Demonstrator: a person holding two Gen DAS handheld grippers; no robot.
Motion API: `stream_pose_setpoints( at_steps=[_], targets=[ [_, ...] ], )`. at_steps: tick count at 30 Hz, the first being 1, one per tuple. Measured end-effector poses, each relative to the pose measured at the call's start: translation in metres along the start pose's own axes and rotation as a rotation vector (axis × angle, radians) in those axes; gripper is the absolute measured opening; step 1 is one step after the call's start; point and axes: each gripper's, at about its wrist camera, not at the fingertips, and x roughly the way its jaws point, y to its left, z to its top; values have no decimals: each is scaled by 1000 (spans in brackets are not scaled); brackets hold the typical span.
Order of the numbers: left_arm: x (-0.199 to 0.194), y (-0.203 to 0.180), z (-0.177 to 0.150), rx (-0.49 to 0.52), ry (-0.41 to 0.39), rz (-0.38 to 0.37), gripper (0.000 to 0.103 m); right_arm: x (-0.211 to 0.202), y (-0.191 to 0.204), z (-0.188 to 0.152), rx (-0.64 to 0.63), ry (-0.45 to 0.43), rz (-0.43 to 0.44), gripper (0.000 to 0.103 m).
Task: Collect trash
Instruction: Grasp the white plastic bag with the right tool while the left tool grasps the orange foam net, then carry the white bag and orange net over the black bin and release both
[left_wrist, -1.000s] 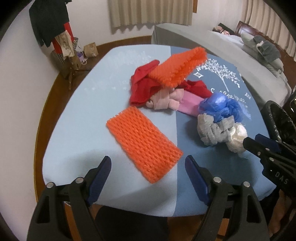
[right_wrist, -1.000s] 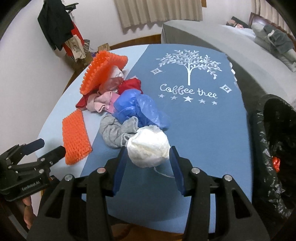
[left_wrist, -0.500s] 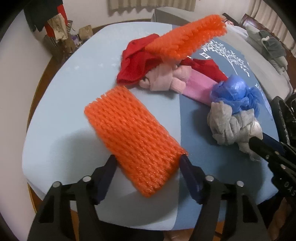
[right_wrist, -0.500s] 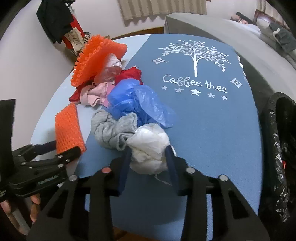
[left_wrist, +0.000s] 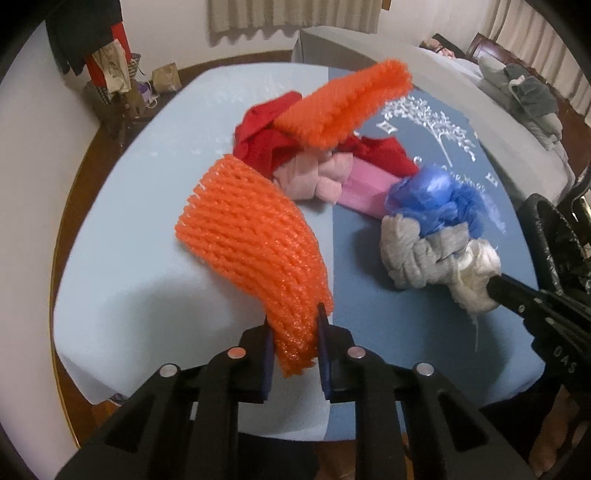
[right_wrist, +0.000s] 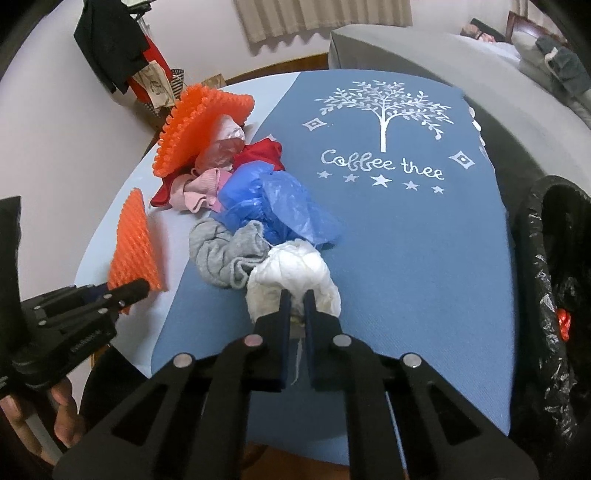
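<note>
My left gripper (left_wrist: 295, 332) is shut on the near end of an orange foam net (left_wrist: 251, 236) and lifts it off the table; it also shows in the right wrist view (right_wrist: 135, 243). My right gripper (right_wrist: 296, 302) is shut on a crumpled white plastic bag (right_wrist: 295, 269), also seen in the left wrist view (left_wrist: 476, 273). A blue plastic bag (right_wrist: 273, 206) and a second orange foam net (right_wrist: 199, 122) lie in the pile behind.
A grey cloth (right_wrist: 221, 254), pink cloths (right_wrist: 199, 188) and a red cloth (right_wrist: 258, 155) are heaped on the table (right_wrist: 406, 240). A black-lined trash bin (right_wrist: 554, 280) stands at the table's right edge. A bed is behind.
Both grippers went from open around their items to shut on them. The orange net's near end has risen off the table. The white bag is squeezed.
</note>
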Motion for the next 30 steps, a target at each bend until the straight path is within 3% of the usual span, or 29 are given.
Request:
stream_pose_setpoints(
  at_steps=[12,30],
  targets=[
    [-50,-16,-1,33,-69,-28,20,-44,-8,6,15,-74,9,6],
    [-97,-94,1,118,-136,-76,20,-128,-61,1,87,-202,-67,6]
  ],
)
